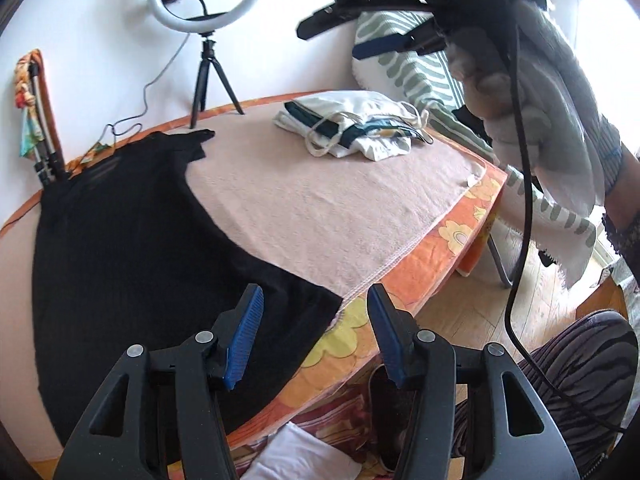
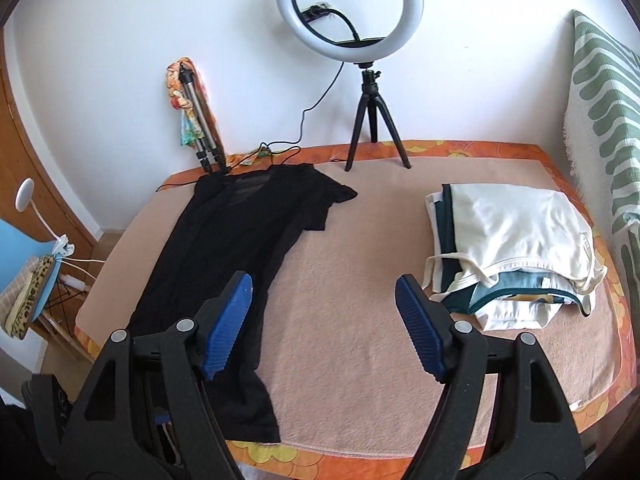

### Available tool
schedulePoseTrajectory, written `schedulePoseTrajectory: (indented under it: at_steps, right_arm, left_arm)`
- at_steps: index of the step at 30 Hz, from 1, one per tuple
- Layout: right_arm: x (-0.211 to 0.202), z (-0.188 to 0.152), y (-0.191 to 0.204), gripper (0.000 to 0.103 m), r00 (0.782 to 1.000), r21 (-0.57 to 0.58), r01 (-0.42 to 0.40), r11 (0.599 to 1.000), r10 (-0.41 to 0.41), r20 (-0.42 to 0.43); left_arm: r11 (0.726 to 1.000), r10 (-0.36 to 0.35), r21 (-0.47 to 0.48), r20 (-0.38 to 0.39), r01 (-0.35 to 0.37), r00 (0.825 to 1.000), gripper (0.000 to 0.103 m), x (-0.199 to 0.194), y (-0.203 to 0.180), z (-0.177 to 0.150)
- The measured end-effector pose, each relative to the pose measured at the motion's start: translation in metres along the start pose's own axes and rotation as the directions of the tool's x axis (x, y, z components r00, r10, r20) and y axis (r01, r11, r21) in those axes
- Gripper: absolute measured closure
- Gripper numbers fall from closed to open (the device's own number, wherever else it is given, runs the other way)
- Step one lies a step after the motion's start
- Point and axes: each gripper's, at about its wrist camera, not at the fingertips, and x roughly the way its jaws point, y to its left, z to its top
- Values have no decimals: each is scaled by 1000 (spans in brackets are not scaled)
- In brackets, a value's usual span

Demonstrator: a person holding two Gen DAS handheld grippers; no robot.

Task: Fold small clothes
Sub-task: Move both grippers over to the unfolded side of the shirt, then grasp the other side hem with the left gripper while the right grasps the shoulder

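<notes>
Two views are showing a black top. In the left wrist view, the left tool (image 1: 316,336) is hanging with jaws apart and empty above the black top (image 1: 132,240), near its hem corner on the table (image 1: 472,196); gripping only one layer there could be dragging the fold crooked. In the right wrist view, the right tool (image 2: 324,326) is also standing apart, empty, beside the top (image 2: 224,280); the folded pile (image 2: 512,248) is lying well apart. No containers are showing.

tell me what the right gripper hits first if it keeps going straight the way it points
Most likely the bare pink towel between the black top and the folded pile; the right gripper is open and empty, though depth is unclear.
</notes>
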Motion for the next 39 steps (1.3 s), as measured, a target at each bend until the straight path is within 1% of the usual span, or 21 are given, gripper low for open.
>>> schedulePoseTrajectory:
  at_steps: [2,6,9,12,13,14,15,16,18,21,24,27,32,34,39]
  right_arm:
    - [9,8,-13,26,1000,9,4,1000,-4,-7]
    - [31,21,-34,26,1000,46,-10,999,11,-22]
    - [52,32,-42,26,999,62,-35,997,38,-39]
    - [78,43,-44,26,997,56,-40,998,43,-63]
    - [87,48,-44,26,996,55,-47,997,51,-68]
    - [96,52,-43,26,996,55,-52,997,56,-72]
    - [104,56,-42,26,996,55,-56,997,60,-74]
    - [114,61,-42,26,995,59,-59,997,64,-77]
    - [133,69,-41,26,994,69,-54,996,60,-90]
    - [159,79,-34,26,992,60,-60,996,67,-111]
    - [183,87,-25,26,991,23,-41,999,43,-127]
    - [208,93,-22,26,988,31,-38,999,42,-146]
    - [243,107,-22,26,988,73,-13,997,24,-153]
    - [257,112,-25,26,988,102,-4,995,20,-156]
    - [300,112,-32,26,981,176,26,984,9,-194]
  left_arm:
    - [1000,2,12,-42,-2,999,50,21,-9,2]
    - [997,66,39,-98,-62,993,50,51,-14,0]
    - [998,66,-11,-124,-68,990,50,63,-4,-2]
    - [996,69,-54,-136,-77,988,51,70,6,-5]
    - [995,70,-61,-118,-78,991,56,70,8,-7]
    - [994,85,-61,-107,-91,991,71,68,9,-9]
    - [992,101,-61,-98,-108,990,81,67,11,-10]
    - [991,102,-72,-93,-109,990,92,66,13,-10]
    - [989,66,-130,-81,-76,995,97,63,24,-11]
    - [980,35,-196,-59,-46,998,100,56,34,-12]
    - [971,20,-237,-22,-25,1000,100,45,37,-11]
    - [963,-10,-268,3,11,1000,100,36,38,-7]
    - [953,-56,-295,38,65,998,100,27,41,-6]
    - [949,-63,-305,47,74,997,100,26,43,-6]
    - [937,-85,-335,60,101,995,100,26,50,-7]
